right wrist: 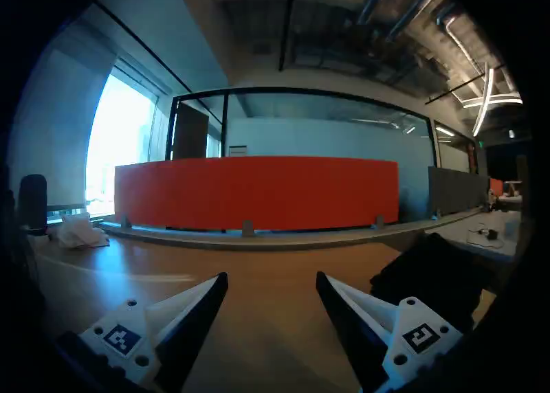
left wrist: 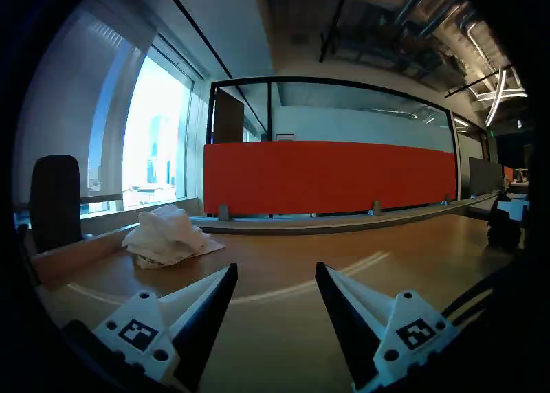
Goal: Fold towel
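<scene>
Towel bunched on desk

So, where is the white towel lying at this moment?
In the left gripper view the white towel lies crumpled on the wooden table, at the left, below the window and near a dark chair back.

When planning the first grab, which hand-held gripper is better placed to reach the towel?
Left. The white towel lies crumpled near the open left hand-held gripper; from the right hand-held gripper it sits far off.
</scene>
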Demonstrator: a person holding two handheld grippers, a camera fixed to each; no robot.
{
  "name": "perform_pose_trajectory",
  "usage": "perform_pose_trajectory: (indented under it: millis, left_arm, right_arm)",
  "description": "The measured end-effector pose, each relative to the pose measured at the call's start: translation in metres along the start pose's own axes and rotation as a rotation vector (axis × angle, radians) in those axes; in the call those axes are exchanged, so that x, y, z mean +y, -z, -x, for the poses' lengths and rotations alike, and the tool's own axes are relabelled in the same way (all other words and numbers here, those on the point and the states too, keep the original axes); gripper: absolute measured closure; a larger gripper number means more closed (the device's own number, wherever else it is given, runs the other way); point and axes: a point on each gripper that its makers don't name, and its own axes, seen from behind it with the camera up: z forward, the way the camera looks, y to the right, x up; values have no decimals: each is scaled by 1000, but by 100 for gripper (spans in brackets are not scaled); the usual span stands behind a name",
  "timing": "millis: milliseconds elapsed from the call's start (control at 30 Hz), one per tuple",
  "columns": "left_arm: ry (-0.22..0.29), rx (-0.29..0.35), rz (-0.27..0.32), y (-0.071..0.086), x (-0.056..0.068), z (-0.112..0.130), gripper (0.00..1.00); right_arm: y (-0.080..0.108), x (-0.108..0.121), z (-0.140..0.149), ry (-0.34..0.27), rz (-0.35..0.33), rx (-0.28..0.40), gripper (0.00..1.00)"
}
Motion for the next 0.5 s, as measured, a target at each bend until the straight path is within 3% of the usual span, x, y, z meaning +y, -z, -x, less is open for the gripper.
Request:
perform_pose_trajectory:
  millis: [500]
  left_arm:
    - [0,0,0,-1,0,0,16]
  right_arm:
    - [2,7,13,-16,-7,4,0]
